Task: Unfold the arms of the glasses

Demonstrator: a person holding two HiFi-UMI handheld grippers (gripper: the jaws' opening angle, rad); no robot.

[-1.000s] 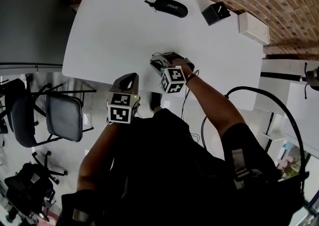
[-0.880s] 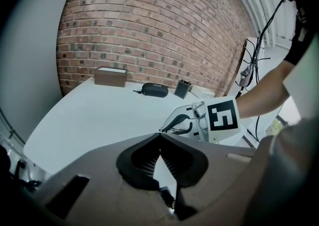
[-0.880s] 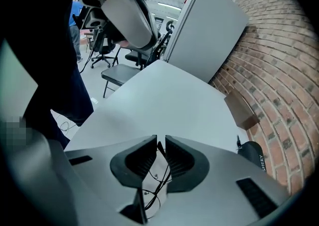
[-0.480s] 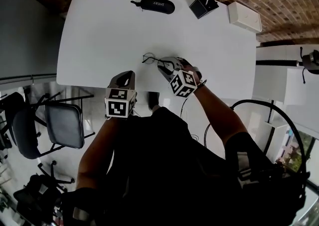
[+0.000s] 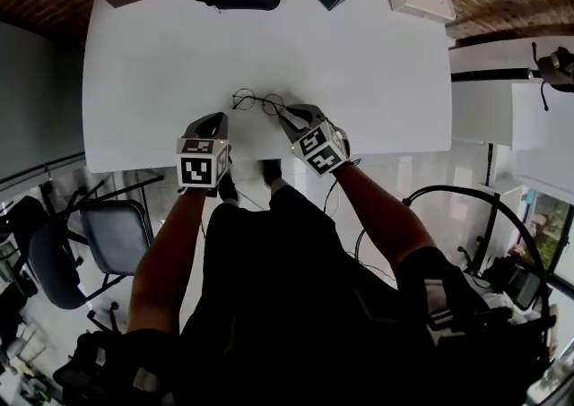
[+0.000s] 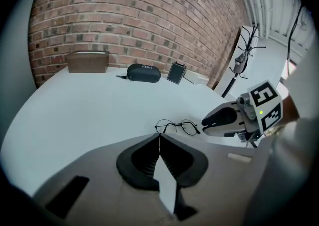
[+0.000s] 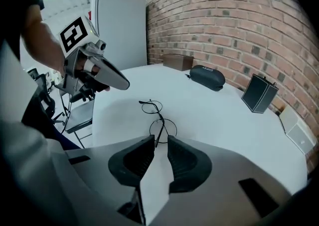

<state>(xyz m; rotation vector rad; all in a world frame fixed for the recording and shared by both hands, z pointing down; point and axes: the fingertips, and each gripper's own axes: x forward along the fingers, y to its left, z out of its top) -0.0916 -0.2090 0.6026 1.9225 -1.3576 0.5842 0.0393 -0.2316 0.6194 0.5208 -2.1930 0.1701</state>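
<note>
The glasses (image 5: 258, 101) lie near the tabletop's (image 5: 377, 64) front edge: steady the frame with the left gripper (image 6: 160, 137), fingers closed and empty, then lightly pinch the temple arm with the right gripper (image 7: 159, 139), fingers half apart.

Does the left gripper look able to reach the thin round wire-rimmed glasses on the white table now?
Probably yes. The left gripper is close beside the thin round wire-rimmed glasses, with only bare white table between them. Its jaws are shut, so they would need to open first.
</note>
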